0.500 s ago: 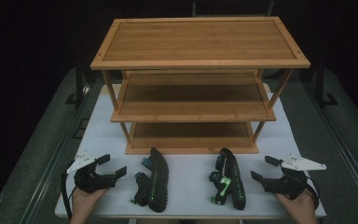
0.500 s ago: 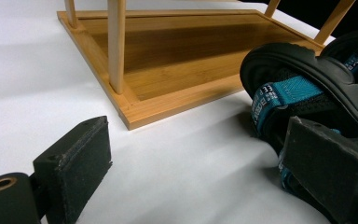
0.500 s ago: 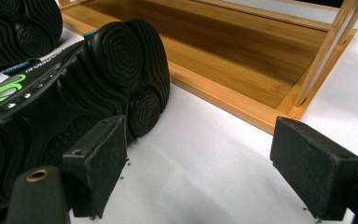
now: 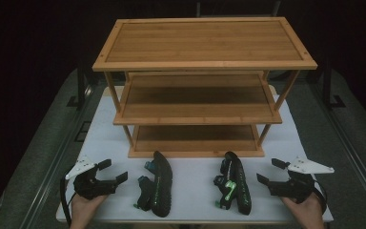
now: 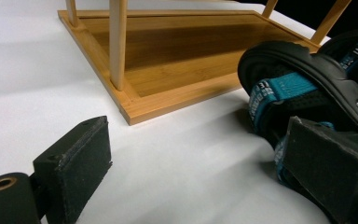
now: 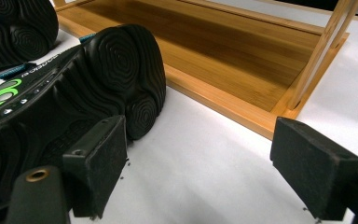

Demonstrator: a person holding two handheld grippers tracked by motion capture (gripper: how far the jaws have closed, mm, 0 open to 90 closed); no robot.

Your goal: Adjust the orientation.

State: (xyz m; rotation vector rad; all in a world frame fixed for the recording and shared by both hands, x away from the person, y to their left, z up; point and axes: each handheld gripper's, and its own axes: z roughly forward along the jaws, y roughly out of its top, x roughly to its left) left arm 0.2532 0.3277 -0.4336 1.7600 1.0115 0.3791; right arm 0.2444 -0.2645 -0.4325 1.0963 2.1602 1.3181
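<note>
Two black sandals lie on their sides on the white table in front of a bamboo shelf (image 4: 200, 62). The left sandal (image 4: 158, 183) has teal straps (image 5: 279, 88). The right sandal (image 4: 234, 185) carries green marks and turns its ridged sole (image 6: 116, 70) toward my right gripper. My left gripper (image 4: 113, 171) stands open just left of the teal sandal, one pad (image 5: 326, 170) close beside its straps, nothing between the jaws. My right gripper (image 4: 270, 171) stands open just right of the green sandal, its pads (image 6: 98, 163) apart from the sole.
The three-tier shelf fills the back half of the table (image 4: 190, 200), and its lowest tier (image 5: 177, 46) sits nearly at table level just behind the sandals. Thin posts (image 6: 324, 46) rise at its corners. Dark floor and rails flank the table.
</note>
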